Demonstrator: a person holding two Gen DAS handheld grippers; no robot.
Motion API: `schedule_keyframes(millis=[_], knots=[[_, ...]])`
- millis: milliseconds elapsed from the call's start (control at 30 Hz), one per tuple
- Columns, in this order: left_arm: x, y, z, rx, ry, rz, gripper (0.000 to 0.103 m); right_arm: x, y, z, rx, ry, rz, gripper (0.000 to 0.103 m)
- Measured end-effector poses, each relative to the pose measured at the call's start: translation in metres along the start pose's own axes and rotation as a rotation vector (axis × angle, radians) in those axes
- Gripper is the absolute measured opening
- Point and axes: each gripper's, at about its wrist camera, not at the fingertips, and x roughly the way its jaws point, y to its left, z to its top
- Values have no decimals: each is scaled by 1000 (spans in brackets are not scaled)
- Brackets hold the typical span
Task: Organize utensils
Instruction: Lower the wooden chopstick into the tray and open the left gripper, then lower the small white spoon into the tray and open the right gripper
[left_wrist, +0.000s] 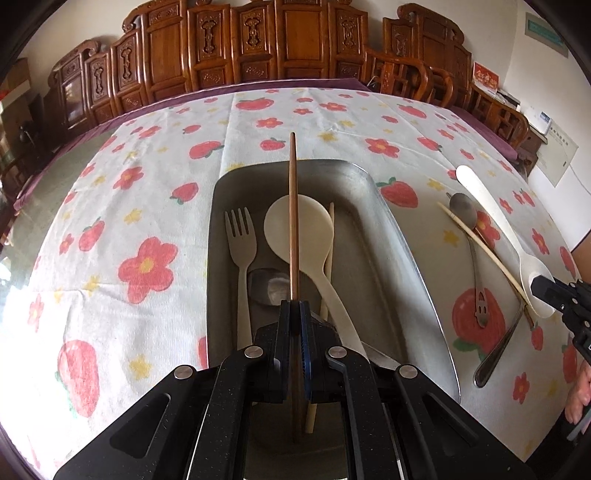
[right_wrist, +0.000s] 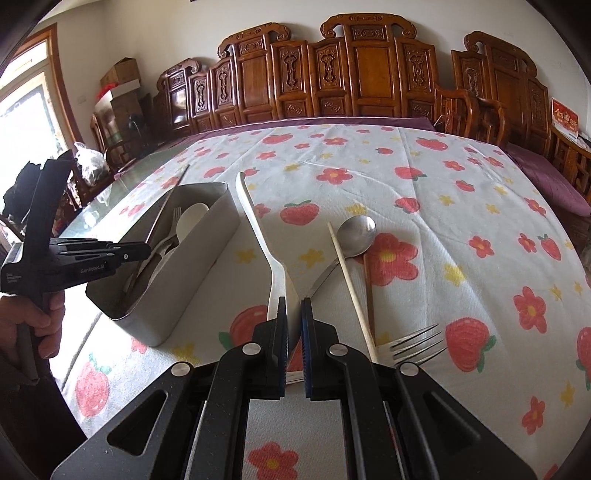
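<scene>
The left hand-held gripper (left_wrist: 294, 308) is squeezed tight on a brown chopstick (left_wrist: 293, 214). The stick points straight ahead, over the metal tray (left_wrist: 402, 258). Looking down from the left wrist, the tray holds a pale fork (left_wrist: 242, 251), a big white spoon (left_wrist: 299, 232), a light chopstick (left_wrist: 330, 240) and something grey under them that is hard to make out. The right wrist view shows only the tray's outside wall (right_wrist: 184, 266) and a few tops poking up.

The right hand-held gripper (right_wrist: 294, 306) is pinching the wide end of a white spatula (right_wrist: 266, 243), which reaches forward over the tabletop (right_wrist: 424, 177). Just right of that gripper lie a metal spoon (right_wrist: 356, 230), a light chopstick (right_wrist: 351, 288) and a brown one (right_wrist: 369, 291). Only this view shows the metal fork (right_wrist: 417, 345) lying close on the right. It also shows the left gripper (right_wrist: 92, 254) off to the left, beside the tray.
</scene>
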Motion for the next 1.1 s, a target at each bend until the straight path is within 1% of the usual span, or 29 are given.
schedule_keyframes(millis=[133,300,400,600,767,933,1100], knots=[[2,-4,-3,34,8,-5,4,3,1,-2,-2,10,-8,8],[7,-9,-4,49,31,-12,4,4,2,-3,-8,10,-14,8],[7,-11,-4,52,31,-12,4,0,5,-3,-9,2,-16,8],[-10,-8,-2,42,-13,-13,5,-9,16,5,9,-11,12,8],[-31,5,4,25,-68,-4,5,-9,36,15,11,-4,20,8],[-49,25,10,-5,-118,3,5,3,61,26,42,16,59,8],[-54,42,14,-42,-136,-5,5,18,84,35,62,43,80,8]])
